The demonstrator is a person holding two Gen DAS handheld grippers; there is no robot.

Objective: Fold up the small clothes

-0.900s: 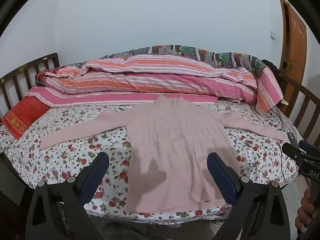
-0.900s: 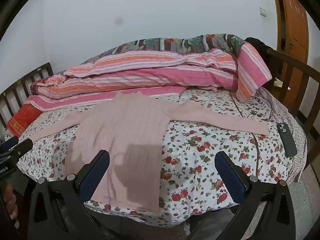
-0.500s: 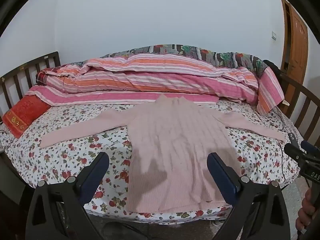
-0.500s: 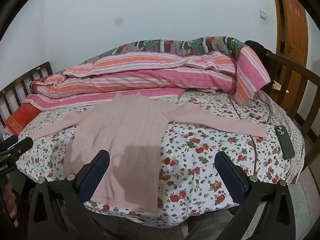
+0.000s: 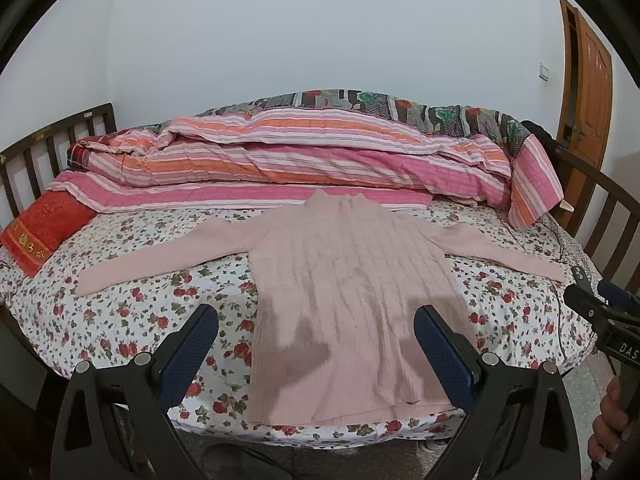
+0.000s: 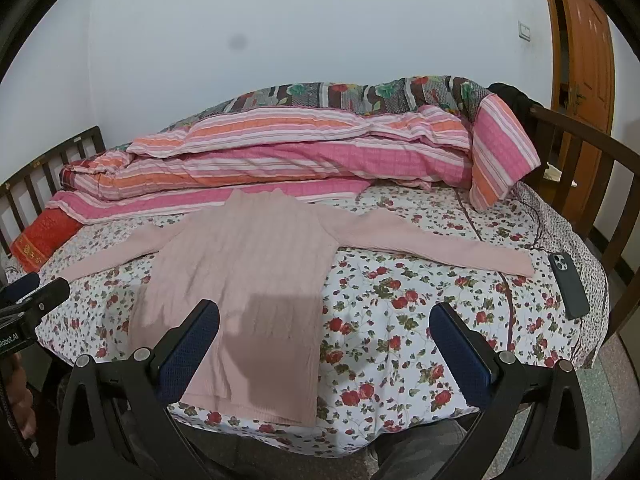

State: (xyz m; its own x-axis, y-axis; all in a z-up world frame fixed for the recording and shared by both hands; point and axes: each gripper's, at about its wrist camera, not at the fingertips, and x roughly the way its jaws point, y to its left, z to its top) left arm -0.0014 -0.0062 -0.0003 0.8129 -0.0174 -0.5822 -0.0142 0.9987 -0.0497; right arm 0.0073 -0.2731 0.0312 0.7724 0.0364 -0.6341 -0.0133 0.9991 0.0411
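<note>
A pale pink ribbed sweater [image 5: 344,280] lies flat on the flowered bed sheet [image 5: 132,308], collar away from me, hem at the near edge, both sleeves spread out sideways. It also shows in the right wrist view [image 6: 244,276]. My left gripper [image 5: 316,336] is open and empty, held above the sweater's hem. My right gripper [image 6: 324,336] is open and empty, over the sweater's right hem side and the bare sheet [image 6: 404,320]. Each gripper shows at the edge of the other's view.
A rolled striped pink and orange quilt [image 5: 280,160] lies along the back of the bed. A red pillow [image 5: 44,228] sits at far left. A dark phone [image 6: 568,284] lies by the right sleeve end. Wooden bed rails [image 6: 580,148] stand at both sides, a wooden door [image 6: 584,44] at right.
Both grippers have drifted slightly, the right a little rightward and closer to the bed. The sweater has not moved. Both grippers stay open.
</note>
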